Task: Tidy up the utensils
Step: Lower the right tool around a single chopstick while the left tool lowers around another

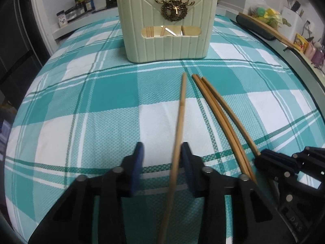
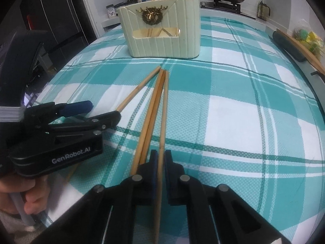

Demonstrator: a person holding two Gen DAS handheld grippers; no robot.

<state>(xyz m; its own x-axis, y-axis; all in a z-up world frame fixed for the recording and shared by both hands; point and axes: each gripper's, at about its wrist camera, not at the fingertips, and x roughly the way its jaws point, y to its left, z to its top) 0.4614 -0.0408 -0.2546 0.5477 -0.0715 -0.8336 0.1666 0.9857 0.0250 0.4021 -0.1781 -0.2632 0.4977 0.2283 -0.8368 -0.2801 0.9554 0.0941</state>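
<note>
Right wrist view, right hand-held gripper (image 2: 159, 160) clenched on chopstick (image 2: 163, 109), left hand-held gripper (image 1: 162, 152) released around another.

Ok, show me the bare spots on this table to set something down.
Bare cloth right of the chopsticks out to the table edge, and left of them before the holder. Crowded in the middle: left gripper and right gripper at the chopsticks.
</note>
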